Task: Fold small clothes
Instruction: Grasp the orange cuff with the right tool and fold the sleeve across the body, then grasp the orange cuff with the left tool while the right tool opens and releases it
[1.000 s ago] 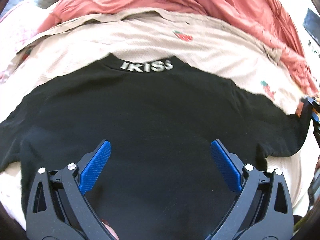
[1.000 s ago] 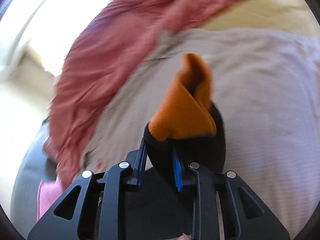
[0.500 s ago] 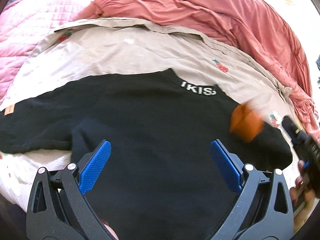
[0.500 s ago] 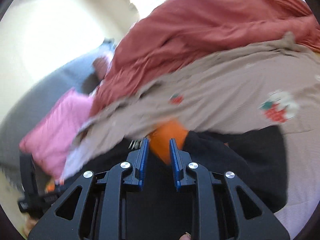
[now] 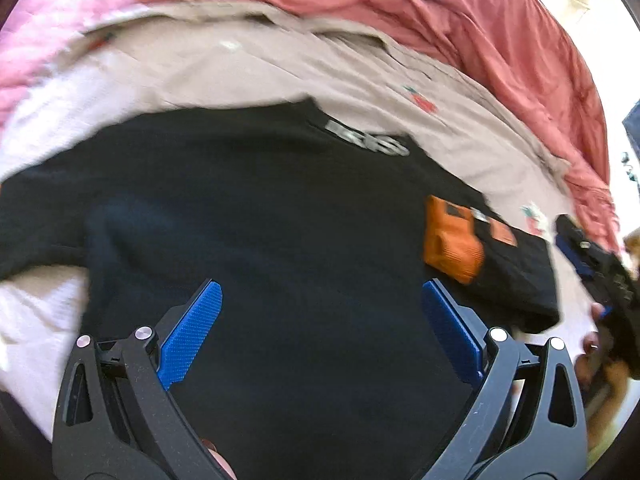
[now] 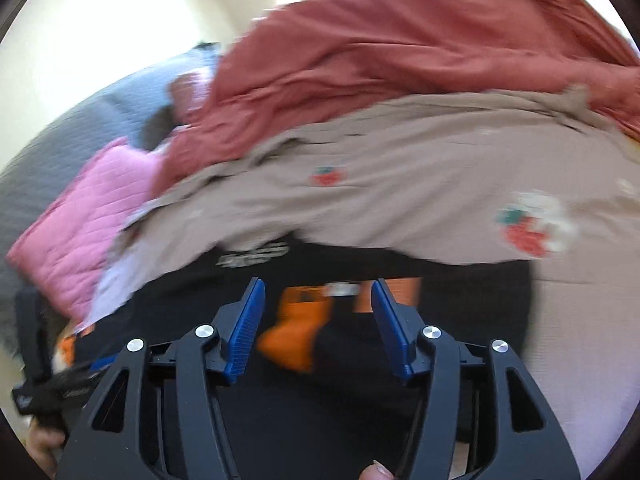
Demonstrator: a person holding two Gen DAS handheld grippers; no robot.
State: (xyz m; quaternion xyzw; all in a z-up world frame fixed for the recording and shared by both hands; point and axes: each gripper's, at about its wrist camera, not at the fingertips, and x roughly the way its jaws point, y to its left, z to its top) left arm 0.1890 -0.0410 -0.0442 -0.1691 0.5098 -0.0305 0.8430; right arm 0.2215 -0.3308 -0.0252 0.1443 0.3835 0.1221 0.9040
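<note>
Lying flat on the beige strawberry-print sheet [image 5: 280, 68], your one black top [image 5: 304, 240] has its right sleeve folded inward, orange cuff [image 5: 452, 240] on the body. Your left gripper [image 5: 320, 336] hangs wide open above the hem. Your right gripper [image 6: 318, 320] has just been opening, fingers [image 6: 246, 326] clear of the cuff. One red blanket [image 6: 400, 52] crowds the far edge.

A black top [image 5: 288, 248] lies spread on a beige sheet [image 5: 248, 68] with strawberry prints, its collar lettering (blurred) toward the far side. The left tongs [image 5: 320, 334] hang over it with blue pads wide apart, nothing between them. An orange cuff [image 5: 452, 240] rests folded onto the garment's right side. The right tongs [image 5: 592, 260] appear at the right edge. A rust-red blanket [image 5: 460, 20] bunches beyond.
</note>
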